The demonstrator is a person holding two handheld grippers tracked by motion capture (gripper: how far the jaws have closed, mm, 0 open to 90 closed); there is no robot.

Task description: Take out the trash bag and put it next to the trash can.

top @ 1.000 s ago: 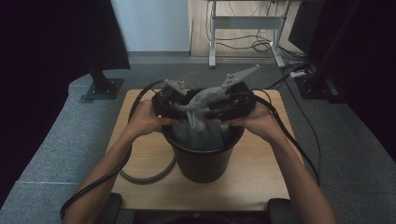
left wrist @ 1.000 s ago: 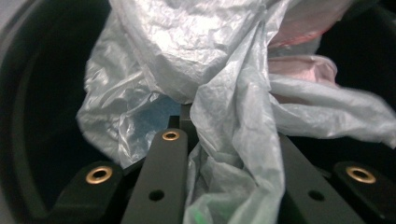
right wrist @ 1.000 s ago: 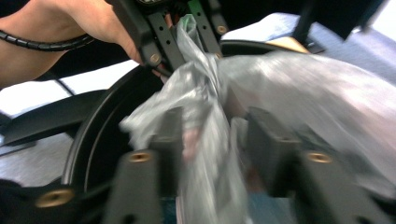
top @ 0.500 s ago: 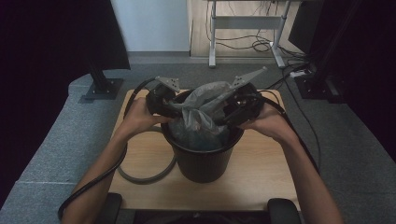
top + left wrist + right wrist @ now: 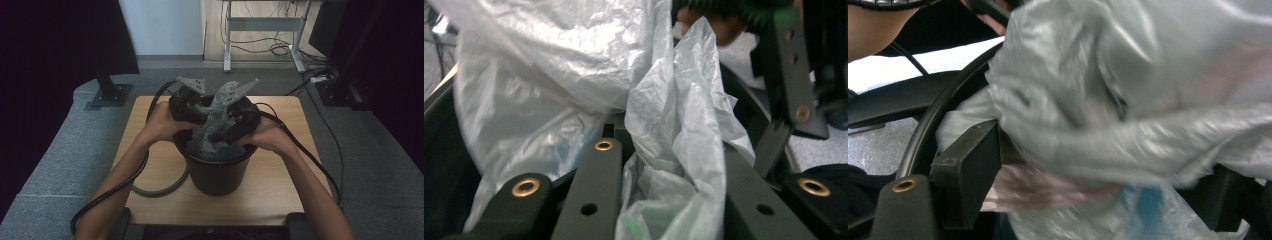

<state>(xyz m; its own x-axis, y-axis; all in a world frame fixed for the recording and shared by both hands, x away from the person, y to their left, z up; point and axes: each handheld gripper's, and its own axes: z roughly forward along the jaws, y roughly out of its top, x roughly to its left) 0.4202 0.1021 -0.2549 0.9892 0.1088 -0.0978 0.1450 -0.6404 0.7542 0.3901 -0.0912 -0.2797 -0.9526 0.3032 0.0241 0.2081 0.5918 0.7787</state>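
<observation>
My forearms reach in over the near edge of the bench, and a grey ring of hose lies on the wood just left of the black bin. The bin stands upright near the middle of the bench, with a thin clear plastic bag bunched up out of its mouth.

My left gripper sits at the bin's far left rim. In the left gripper view a fold of the bag runs down between my two fingers, which press against it on both sides, so I am grasping the bag there. My right gripper is at the right rim, tilted in toward the left one, nearly touching it above the bin. In the right gripper view the bag covers most of the gap; one finger lies against the plastic, but I cannot tell whether the pair is clenched.

Beyond the bench are grey carpet, cables and desk legs.
</observation>
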